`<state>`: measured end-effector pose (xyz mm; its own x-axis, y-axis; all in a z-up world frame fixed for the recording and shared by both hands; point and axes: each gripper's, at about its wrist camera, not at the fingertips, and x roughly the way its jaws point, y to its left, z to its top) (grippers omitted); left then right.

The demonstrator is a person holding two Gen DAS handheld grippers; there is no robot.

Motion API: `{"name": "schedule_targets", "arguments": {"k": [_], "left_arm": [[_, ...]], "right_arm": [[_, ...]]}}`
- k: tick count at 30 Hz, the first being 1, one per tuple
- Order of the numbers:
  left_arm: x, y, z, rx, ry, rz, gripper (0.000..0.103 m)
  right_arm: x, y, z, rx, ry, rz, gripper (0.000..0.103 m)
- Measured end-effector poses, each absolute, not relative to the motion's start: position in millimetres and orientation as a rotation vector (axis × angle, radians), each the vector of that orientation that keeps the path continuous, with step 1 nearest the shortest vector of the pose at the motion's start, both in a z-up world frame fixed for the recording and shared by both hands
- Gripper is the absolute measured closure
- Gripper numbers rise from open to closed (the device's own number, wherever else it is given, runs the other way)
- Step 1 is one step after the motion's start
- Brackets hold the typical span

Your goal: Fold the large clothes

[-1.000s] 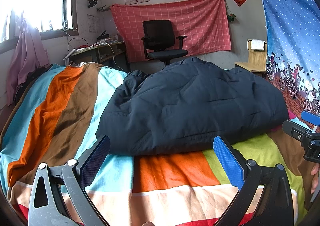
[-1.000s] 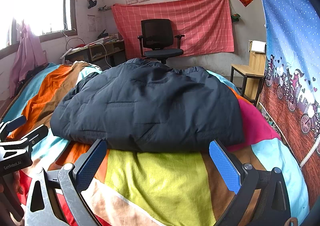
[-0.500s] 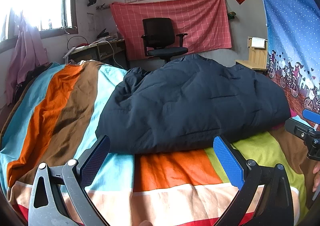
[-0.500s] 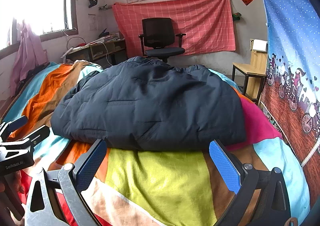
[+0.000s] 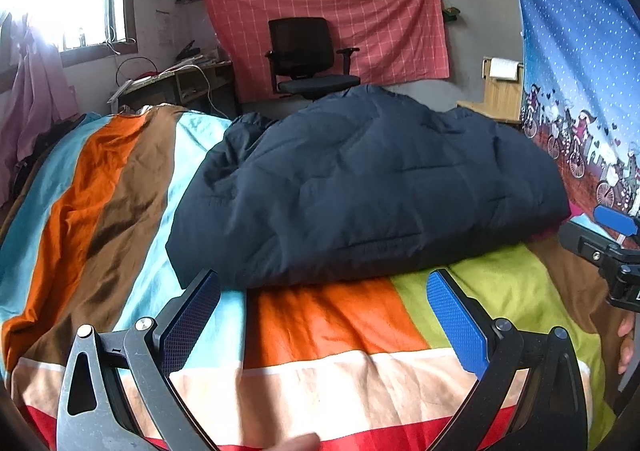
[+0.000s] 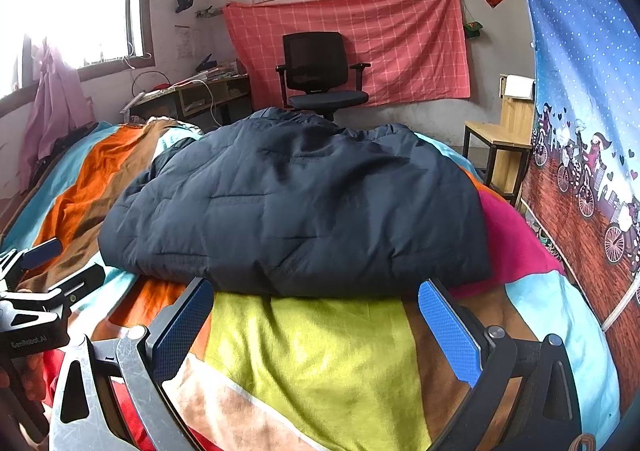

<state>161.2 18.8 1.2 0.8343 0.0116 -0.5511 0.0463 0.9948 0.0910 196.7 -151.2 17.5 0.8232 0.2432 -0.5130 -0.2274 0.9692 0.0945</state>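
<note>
Left wrist view gives me the dark navy quilted jacket point(image 5: 368, 191) lying bunched in a puffy mound on the striped bedspread point(image 5: 320, 323), its long axis running across the bed from side to side, its hem edge facing me and its bulk rising toward the far end of the bed. It sits in the middle of the bed's width, shifted toward the right edge, where its corner overlaps a magenta patch. I see a broad band of bare bedspread between the hem and the near edge, and wide open stripes along the left edge up to the far left corner. My left gripper point(image 5: 320, 319) hangs over that near band, jaws spread wide and released, holding nothing, the left pad's tip just short of the hem. From the right wrist view the jacket point(image 6: 296, 207) fills the centre, and my right gripper point(image 6: 316, 327) is likewise spread wide and empty, both blue pads point(image 6: 448, 335) right at the hem; I cannot tell if they touch it. A black office chair point(image 6: 320, 71) stands beyond the far end.
</note>
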Motion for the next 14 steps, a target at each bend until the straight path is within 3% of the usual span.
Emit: {"name": "schedule_targets", "arguments": {"k": [14], "left_arm": [[165, 23, -5, 0.082, 0.605, 0.005, 0.002]], "right_arm": [[204, -165, 15, 0.037, 0.570, 0.255, 0.000]]}}
